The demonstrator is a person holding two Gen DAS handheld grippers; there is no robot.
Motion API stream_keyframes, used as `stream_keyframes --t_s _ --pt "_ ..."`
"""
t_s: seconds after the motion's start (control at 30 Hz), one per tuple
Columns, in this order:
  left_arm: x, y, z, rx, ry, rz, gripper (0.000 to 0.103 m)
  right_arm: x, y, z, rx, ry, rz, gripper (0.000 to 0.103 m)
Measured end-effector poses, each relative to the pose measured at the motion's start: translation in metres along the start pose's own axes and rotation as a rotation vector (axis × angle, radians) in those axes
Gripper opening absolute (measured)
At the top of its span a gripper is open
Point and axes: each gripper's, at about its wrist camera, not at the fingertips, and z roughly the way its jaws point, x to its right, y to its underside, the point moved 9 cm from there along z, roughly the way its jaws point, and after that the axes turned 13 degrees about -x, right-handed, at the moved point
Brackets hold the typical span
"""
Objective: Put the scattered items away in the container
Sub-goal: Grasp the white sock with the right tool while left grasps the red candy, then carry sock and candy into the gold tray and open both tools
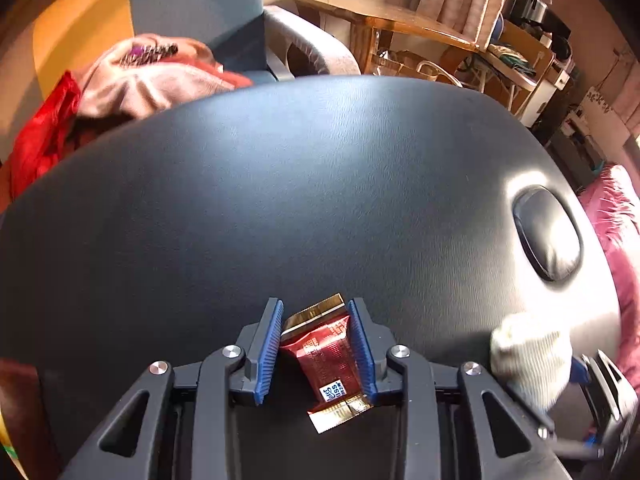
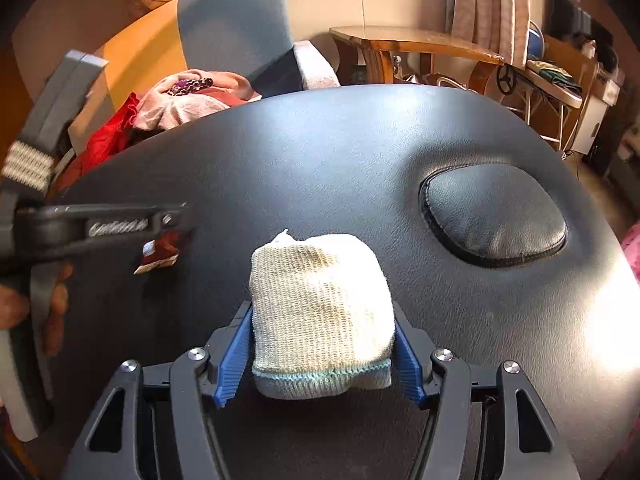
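Wrapper (image 1: 326, 354), red and gold, lying on the black padded tabletop (image 1: 320, 184) between the blue pads of the left gripper (image 1: 318, 350); jaws partly closed, both pads touching the packet's edges, clamped on it. Just right of that, a pale knitted sock (image 1: 530, 356) with a blue pad of the other gripper behind it. Farther right, an oval plug (image 1: 548, 232) set into the padding. Beyond the far edge, a blue-grey chair (image 1: 200, 8) with pink and red clothes (image 1: 140, 76) heaped on the seat.

From the right wrist: sock (image 2: 320, 312), rolled, cream with a blue cuff, sitting on the tabletop (image 2: 320, 152) and clamped between the jaws of the right gripper (image 2: 320, 344), pads pressed on both sides. At left, blurred, left gripper (image 2: 120, 228) over the wrapper (image 2: 160, 252). Oval plug (image 2: 496, 216) to the right, well apart from the sock.
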Motion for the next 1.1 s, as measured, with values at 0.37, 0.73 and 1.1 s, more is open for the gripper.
stream_keyframes --t_s 0.37,0.73,1.1 --pt "-0.042 0.109 -0.029 0.012 0.024 0.006 0.034 -0.060 0.056 -0.016 -0.049 -0.062 -0.048 0.064" --pt "-0.062 0.173 -0.056 0.064 0.056 0.001 0.043 -0.091 0.104 -0.030 -0.056 -0.093 -0.055 0.071" --pt "-0.076 0.201 -0.071 0.116 0.088 -0.073 0.047 -0.089 0.104 -0.056 -0.002 -0.079 -0.082 0.082"
